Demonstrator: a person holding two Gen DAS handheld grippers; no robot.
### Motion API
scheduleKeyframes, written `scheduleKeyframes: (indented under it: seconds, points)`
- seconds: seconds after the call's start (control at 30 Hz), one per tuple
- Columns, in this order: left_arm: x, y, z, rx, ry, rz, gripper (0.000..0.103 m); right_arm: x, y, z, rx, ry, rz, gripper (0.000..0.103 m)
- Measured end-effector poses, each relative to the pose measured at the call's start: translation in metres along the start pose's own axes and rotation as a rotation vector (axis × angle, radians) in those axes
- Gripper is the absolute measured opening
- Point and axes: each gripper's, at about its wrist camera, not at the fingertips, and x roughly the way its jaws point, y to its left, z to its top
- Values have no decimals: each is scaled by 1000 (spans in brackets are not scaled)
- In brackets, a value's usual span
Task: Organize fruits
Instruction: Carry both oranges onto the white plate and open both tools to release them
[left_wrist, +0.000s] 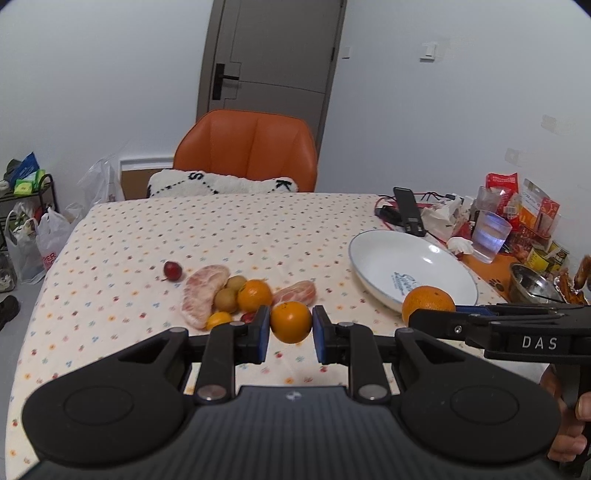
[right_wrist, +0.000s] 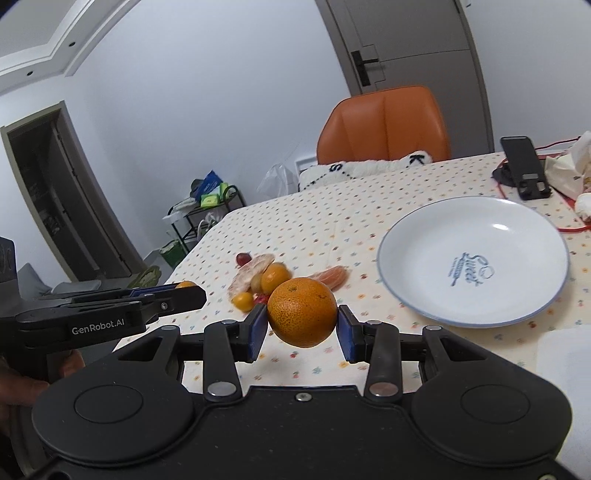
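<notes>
White plate (right_wrist: 480, 295) near; each hand-held gripper clamps orange; fruit pile (left_wrist: 236, 291) between.

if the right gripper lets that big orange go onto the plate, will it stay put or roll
The big orange is round with nothing flat to rest on, so it will probably roll. The plate is shallow and glossy; its raised rim may stop a gentle release, likely not a drop. The pebbly peel should grip the right gripper well.

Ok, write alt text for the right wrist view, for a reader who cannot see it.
The right gripper holds an orange between its blue fingers above a dotted tablecloth. An empty white plate sits to the right, a small pile of fruit lies behind, and the left gripper reaches in from the left.
</notes>
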Motion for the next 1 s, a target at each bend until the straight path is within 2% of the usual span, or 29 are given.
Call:
scheduleKeyframes:
  seconds: [0.6,1.0]
  points:
    - [44,-46,27,45,6,-78,23,-20,-54,12,62,-46,-88,38]
    - [89,-79,32,62,58,-142,23,-18,-97,12,135,-33,-136,38]
